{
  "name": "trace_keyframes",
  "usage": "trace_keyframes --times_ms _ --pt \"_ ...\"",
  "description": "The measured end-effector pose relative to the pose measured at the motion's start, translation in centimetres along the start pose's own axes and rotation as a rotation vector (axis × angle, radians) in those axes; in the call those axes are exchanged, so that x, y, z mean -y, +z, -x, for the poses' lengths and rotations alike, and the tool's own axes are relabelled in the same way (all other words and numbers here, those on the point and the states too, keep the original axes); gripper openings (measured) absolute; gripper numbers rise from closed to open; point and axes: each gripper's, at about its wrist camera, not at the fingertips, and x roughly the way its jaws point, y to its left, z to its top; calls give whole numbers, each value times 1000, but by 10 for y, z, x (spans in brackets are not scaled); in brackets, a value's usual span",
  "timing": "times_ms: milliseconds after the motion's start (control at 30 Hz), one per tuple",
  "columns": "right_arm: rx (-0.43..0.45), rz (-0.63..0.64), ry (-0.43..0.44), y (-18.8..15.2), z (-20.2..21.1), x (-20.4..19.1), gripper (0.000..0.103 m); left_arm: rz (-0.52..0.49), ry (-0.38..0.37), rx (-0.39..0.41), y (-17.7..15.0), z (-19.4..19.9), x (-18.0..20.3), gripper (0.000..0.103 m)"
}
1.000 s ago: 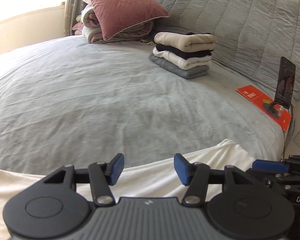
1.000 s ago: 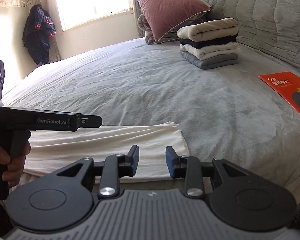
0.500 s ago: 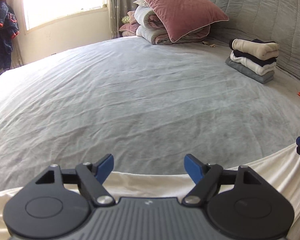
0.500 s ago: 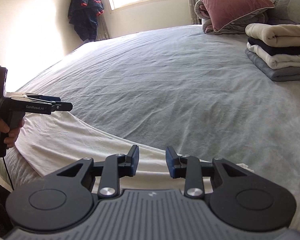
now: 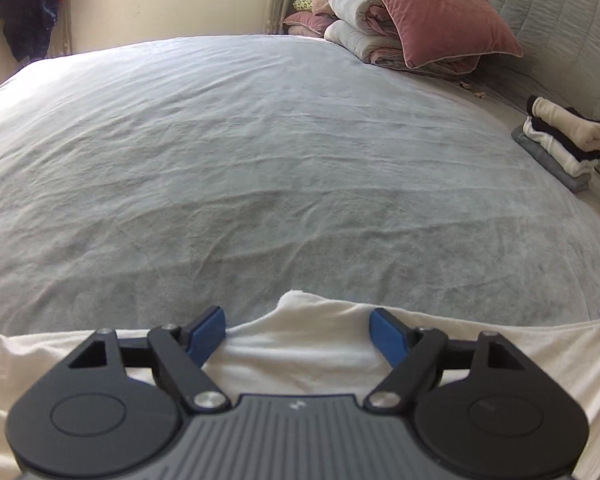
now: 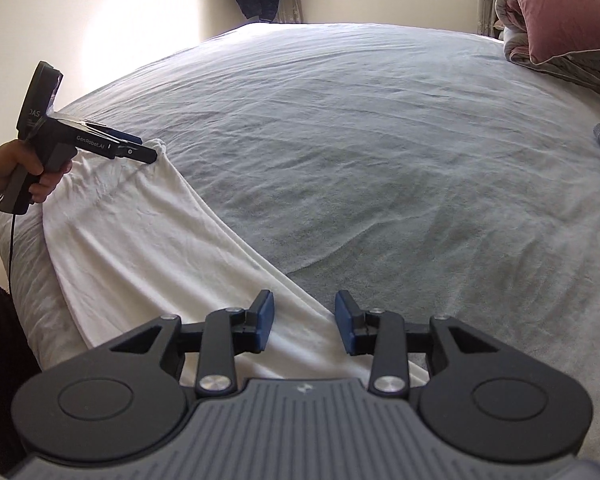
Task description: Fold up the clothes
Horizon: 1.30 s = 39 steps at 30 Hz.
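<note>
We hover our left gripper (image 5: pixel 298 330) over one end of the white garment (image 6: pixel 140 236), jaws closing, fabric between them unpinched. Our right gripper (image 6: pixel 304 322) straddles the other end, jaws opening, ready for lifting both ends together.

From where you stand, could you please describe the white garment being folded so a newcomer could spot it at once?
Start at the wide grey bed. Along its near edge lies the white garment, spread flat in a long strip. Unlike the stack of folded clothes by the headboard, it is unfolded and lies alone.
</note>
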Motion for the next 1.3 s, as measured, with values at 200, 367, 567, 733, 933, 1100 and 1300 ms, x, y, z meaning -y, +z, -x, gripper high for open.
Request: trace_keyframes --times_ms 200,367,567,733,933,1100,1300 --pt "-19 17 -20 -1 -5 -4 19 79 -30 35 -3 -5 0 16" --pt "51 18 -95 -2 4 -13 3 133 0 179 -10 9 0 6" --pt "130 48 -196 -2 6 -20 3 102 50 230 -13 2 2 7" --pt "98 6 -218 -7 -17 -14 7 57 121 183 -15 -13 9 19" --pt "132 1 -257 -3 -1 -32 47 79 174 186 -10 9 13 61" --pt "162 21 -189 -7 8 -58 52 76 140 217 -15 44 24 73" --pt "159 1 -134 -20 0 -84 55 -47 131 178 -53 65 46 78"
